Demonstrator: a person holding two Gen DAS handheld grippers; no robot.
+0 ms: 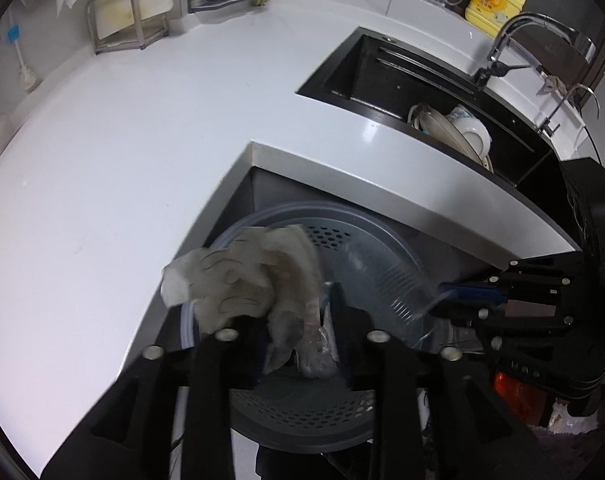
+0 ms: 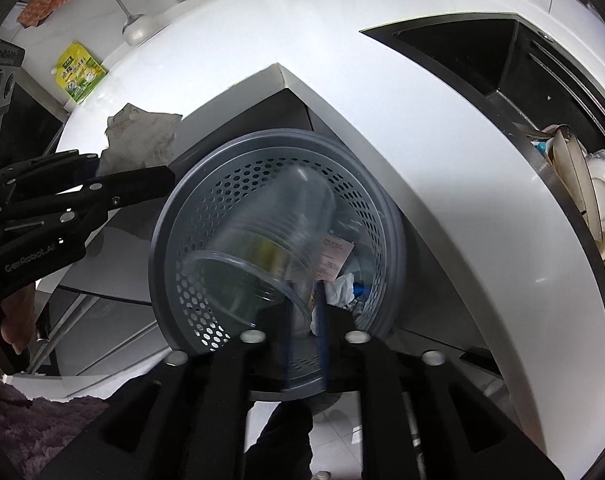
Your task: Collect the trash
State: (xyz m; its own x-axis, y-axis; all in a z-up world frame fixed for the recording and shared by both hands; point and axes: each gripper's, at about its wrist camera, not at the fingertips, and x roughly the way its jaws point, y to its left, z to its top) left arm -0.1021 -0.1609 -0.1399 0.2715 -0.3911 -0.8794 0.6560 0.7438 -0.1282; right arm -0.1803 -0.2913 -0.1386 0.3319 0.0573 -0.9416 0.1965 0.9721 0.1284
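We hold both grippers over the grey perforated bin (image 2: pixel 286 184), which stands on the floor in the inner corner of the white worktop (image 1: pixel 114 152).

Our left gripper (image 1: pixel 298 320) points steeply down into the bin. Its jaws stand a little apart, and a crumpled, stained paper towel (image 1: pixel 238 280) hangs in front of them, blurred, with its lower end in the gap between the fingers; we cannot tell whether the pads press on it. Most of the towel bulges out to the left over the bin's rim.

Our right gripper (image 2: pixel 304 328) also points down into the bin. Its blue-edged fingers (image 2: pixel 321 320) are slightly parted, and a clear plastic cup (image 2: pixel 262 240) lies tilted just in front of them, mouth toward the camera, base pointing deeper into the bin. The cup is blurred, and its rim (image 2: pixel 290 304) sits close beside the left finger; a firm hold is not visible. In the left wrist view the same cup (image 1: pixel 386 276) shows at the tip of the right gripper (image 1: pixel 446 300).

Deeper in the bin lie a printed slip of paper (image 2: pixel 336 256), a white crumpled tissue (image 2: pixel 342 288) and something blue.

Farther out, the black sink (image 1: pixel 386 84) is set into the worktop, with white dishes (image 1: pixel 466 128) stacked in it and a tap (image 1: pixel 518 40) behind. A yellow bottle (image 1: pixel 494 2) stands near the wall.
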